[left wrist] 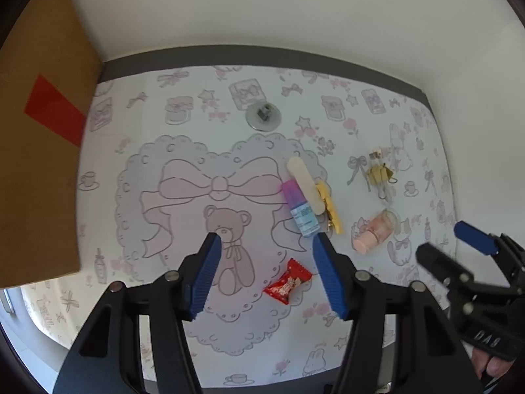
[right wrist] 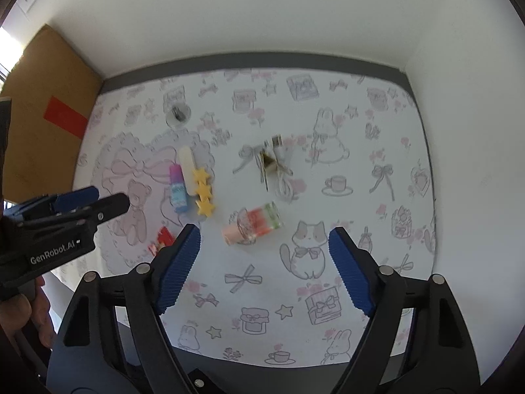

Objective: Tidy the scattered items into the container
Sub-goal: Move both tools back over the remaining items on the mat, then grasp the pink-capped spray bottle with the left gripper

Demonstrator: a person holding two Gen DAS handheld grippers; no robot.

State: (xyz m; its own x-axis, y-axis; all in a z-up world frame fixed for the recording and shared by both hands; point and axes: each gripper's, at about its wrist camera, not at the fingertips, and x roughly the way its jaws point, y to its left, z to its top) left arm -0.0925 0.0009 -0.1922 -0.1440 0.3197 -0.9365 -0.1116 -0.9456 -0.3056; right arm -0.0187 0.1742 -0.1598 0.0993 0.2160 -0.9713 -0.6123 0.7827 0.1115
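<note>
Both claws hover over the worktop [right wrist: 377, 170] w/ nothing held: left claw [left wrist: 265, 262] spread wide, right claw [right wrist: 264, 262] spread wide too. Landmark = the small blue-pink bottle [left wrist: 300, 208]. Nearest the claws, just this side of the bottle, lies a red candy wrapper [left wrist: 288, 285]. Touching the bottle's right side: a pale nail file [left wrist: 305, 185] and a yellow star clip [right wrist: 203, 193]. Right of the bottle, a bit apart, a clear jar w/ peach cap [right wrist: 252, 226] lies on its side. Farther right & beyond, a gold binder clip on a coiled cable [right wrist: 275, 164]. Beyond the bottle, a round metal disc [left wrist: 263, 115]. Far left of it, a cardboard box [left wrist: 42, 151], prob. the container; can't see inside. Progress approx. nil: all items visible are on the worktop, every one left to move.
</note>
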